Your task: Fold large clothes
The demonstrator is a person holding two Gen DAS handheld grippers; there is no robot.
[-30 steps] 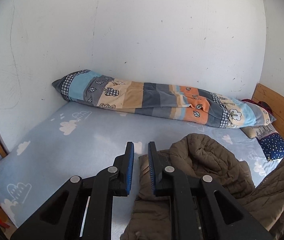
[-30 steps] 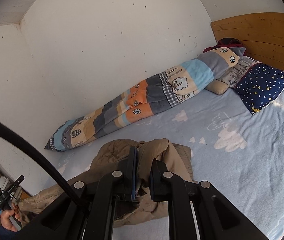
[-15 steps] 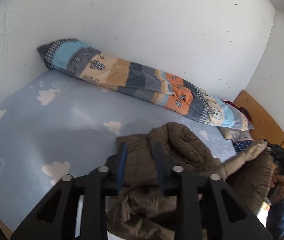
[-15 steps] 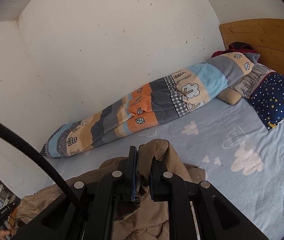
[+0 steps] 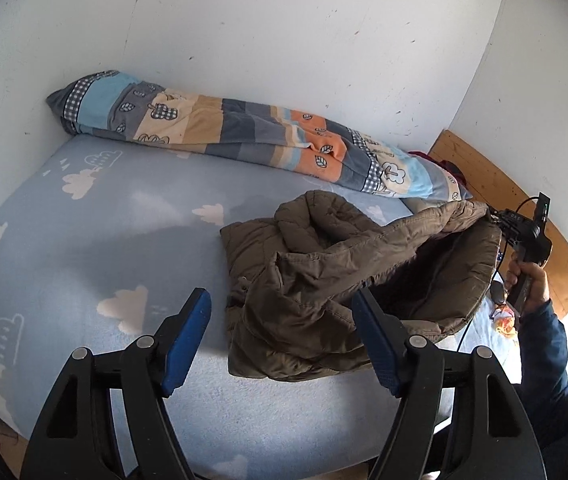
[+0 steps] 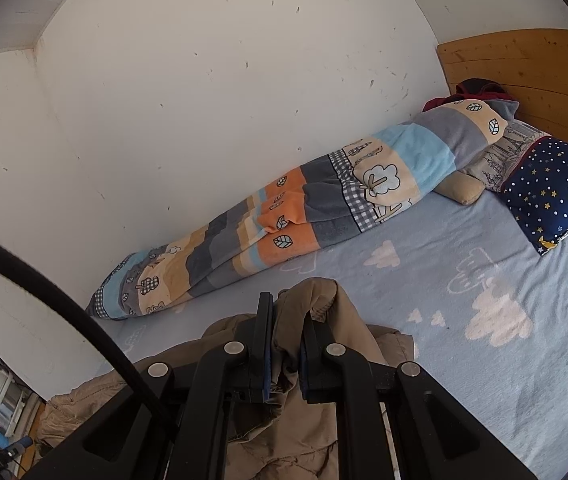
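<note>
Left tongs [image 5: 281, 336] just opening, spread, nothing gripped; right tongs [image 6: 286, 344] pinching brown jacket [image 5: 324, 280] above bed [image 5: 83, 240].

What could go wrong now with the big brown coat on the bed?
The right gripper holds the coat by one thin bunched fold, so it might slip out. The left gripper, whose jaws have just been opening, holds nothing, so the lifted coat could sag and crumple. Its near edge lies close to the bed's edge and might slide off.
</note>
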